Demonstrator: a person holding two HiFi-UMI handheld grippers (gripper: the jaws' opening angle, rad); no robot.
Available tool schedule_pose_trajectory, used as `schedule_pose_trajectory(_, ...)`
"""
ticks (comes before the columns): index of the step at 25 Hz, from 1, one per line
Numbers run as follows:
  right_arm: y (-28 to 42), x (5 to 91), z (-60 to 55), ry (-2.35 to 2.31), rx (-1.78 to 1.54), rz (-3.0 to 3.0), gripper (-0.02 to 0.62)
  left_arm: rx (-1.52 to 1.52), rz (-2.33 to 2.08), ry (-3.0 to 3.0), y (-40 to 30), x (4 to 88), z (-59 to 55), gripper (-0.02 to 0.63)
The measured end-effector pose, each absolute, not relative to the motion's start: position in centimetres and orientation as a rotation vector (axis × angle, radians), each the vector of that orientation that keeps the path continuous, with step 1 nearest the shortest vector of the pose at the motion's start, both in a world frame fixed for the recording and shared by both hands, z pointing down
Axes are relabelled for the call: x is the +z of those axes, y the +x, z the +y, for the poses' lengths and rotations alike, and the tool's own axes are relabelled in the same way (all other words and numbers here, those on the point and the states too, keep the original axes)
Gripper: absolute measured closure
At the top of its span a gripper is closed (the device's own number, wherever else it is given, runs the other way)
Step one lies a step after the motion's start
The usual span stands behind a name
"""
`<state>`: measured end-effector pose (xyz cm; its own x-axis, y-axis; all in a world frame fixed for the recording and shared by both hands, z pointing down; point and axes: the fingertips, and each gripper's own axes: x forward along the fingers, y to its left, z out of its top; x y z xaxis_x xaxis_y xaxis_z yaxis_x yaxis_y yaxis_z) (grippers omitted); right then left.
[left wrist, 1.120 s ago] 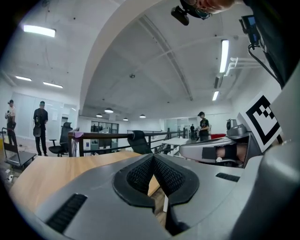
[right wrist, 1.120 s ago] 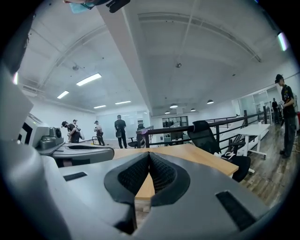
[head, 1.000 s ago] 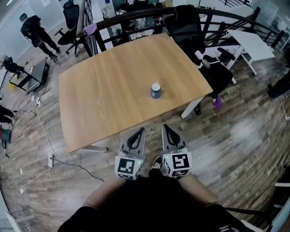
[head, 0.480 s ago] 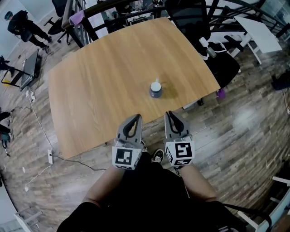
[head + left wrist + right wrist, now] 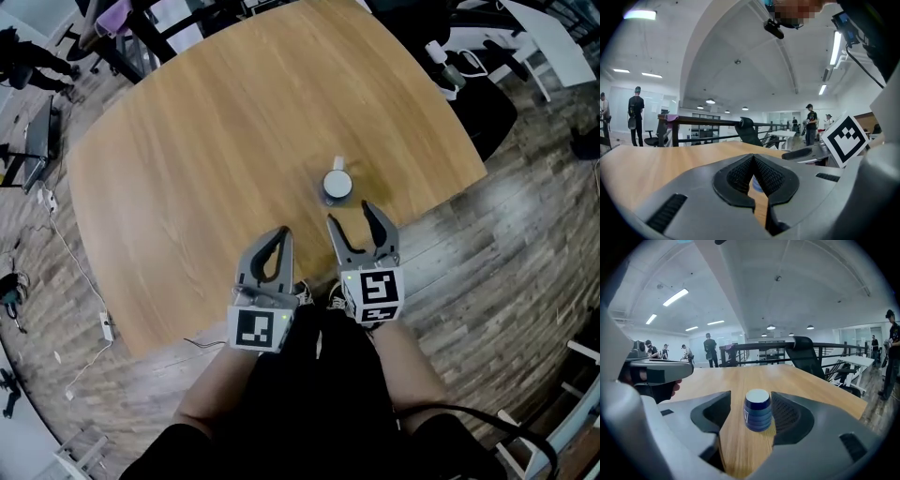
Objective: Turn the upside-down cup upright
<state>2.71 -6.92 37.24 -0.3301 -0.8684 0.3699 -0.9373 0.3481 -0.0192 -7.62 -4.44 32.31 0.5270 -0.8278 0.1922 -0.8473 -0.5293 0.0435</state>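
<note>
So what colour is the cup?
The cup is dark blue, white base up; best in right gripper view.

I see the cup (image 5: 337, 186): blue, ribbed sides, pale base up, mouth down, standing on the wooden table (image 5: 206, 141) near my edge.

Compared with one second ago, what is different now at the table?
Both tongs moved forward, over the near edge of the table. The right tongs, shut before, are opening toward the cup, which stands just ahead of them, untouched. Nothing was taken hold of. The left tongs stay shut; the cup stays upside down in its place.
</note>
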Motion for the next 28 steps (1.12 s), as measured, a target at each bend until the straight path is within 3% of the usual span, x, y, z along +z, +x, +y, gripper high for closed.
schedule_pose_trajectory(9, 2.2, 42.2, -14.0, 1.590, 0.230, -2.356, 0.241, 0.262, -1.464, 2.568, -6.9, 38.9, -8.5, 0.597)
schedule_pose_trajectory(28, 2.4, 45.4, -17.7, 1.595, 0.107, -2.311, 0.242, 0.260, -1.423, 2.550, -6.1, 43.5, -10.6, 0.597)
